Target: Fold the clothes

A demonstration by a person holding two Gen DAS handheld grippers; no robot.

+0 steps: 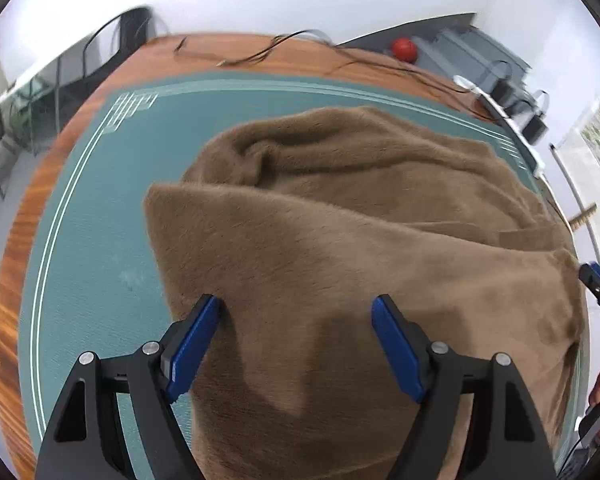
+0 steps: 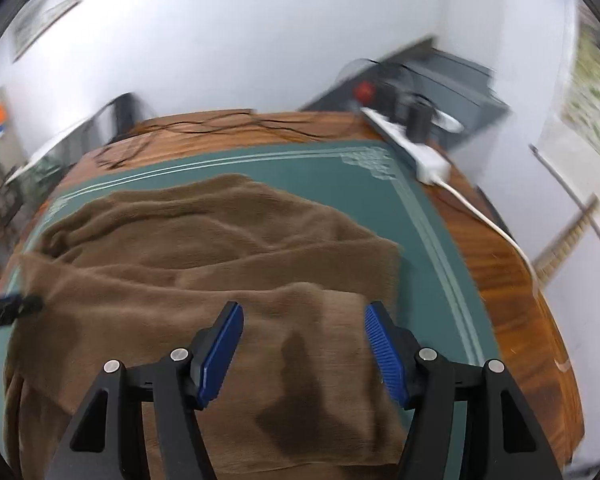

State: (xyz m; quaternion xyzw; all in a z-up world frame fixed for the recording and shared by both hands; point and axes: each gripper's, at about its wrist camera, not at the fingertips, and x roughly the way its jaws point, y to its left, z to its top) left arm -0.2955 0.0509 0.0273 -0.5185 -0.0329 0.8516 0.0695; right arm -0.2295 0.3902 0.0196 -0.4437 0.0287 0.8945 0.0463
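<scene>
The brown garment (image 1: 340, 240) is lying rumpled, partly doubled over, on the table's green mat (image 1: 92, 220); left tongs (image 1: 296, 316) and right tongs (image 2: 304, 320) are both hovering agape, holding nothing, seemingly positioning for its near edge

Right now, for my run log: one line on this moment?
left gripper: open | right gripper: open | garment: rumpled on mat

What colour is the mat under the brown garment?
The mat is teal green with thin white border lines, clearest in the left wrist view.
</scene>
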